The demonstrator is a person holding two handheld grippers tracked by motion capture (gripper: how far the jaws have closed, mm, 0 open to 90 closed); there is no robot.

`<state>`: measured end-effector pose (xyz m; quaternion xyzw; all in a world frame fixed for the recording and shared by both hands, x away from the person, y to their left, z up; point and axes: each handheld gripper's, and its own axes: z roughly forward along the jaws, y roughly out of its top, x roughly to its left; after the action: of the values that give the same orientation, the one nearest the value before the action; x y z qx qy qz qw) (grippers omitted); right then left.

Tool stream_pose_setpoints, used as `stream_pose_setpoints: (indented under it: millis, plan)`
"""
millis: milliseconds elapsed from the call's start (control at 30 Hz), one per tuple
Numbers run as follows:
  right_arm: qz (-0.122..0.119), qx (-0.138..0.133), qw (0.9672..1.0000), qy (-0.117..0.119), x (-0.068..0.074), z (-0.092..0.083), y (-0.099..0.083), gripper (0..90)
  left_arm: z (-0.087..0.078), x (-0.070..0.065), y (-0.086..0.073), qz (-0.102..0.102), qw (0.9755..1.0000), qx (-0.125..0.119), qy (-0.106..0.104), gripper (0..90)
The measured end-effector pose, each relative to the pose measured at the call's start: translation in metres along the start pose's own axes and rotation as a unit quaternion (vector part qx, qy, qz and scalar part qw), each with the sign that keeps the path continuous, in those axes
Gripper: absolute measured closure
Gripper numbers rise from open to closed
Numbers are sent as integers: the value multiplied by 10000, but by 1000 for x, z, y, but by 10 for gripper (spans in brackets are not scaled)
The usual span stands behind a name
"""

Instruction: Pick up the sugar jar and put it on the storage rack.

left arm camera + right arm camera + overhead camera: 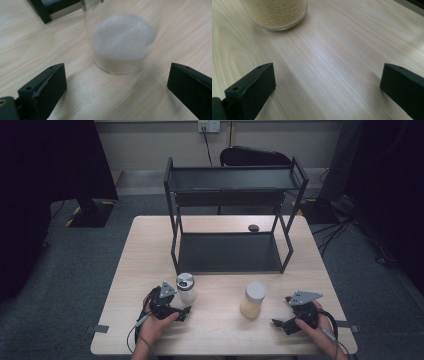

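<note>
Nothing was yet gripped: my left gripper [184,312] stood wide just short of the salt jar [186,288], my right gripper [281,324] wide beside the grain jar [253,300], the rack [230,251] beyond both bare.

A pale wooden table [145,270] fills the middle of the high view. At its far centre stands a black two-tier metal shelf rack [230,245], with a small dark round object [253,228] on the tabletop behind it. Beyond, at top centre, sit a black chair [252,156] and a white wall socket [208,125]. Grey carpet [70,285] surrounds the table.
</note>
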<state>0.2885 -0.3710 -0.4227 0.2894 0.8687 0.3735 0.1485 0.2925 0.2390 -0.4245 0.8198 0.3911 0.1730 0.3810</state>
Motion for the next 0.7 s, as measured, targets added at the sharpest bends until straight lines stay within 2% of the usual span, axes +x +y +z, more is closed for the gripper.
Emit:
stream_pose_setpoints:
  millis: [133,433,633,700]
  plan:
    - [-2,0,10000,0,0,0,0,0,3,2,1,-75,9999,-116,-70,18]
    - [-3,0,10000,-1,0,0,0,0,7,6,9,-59,9995,-283,-141,35]
    - [-5,1,10000,0,0,0,0,0,13,7,12,-54,9992,-375,-148,86]
    - [-4,0,10000,0,0,0,0,0,15,7,14,-50,9991,-394,-144,135]
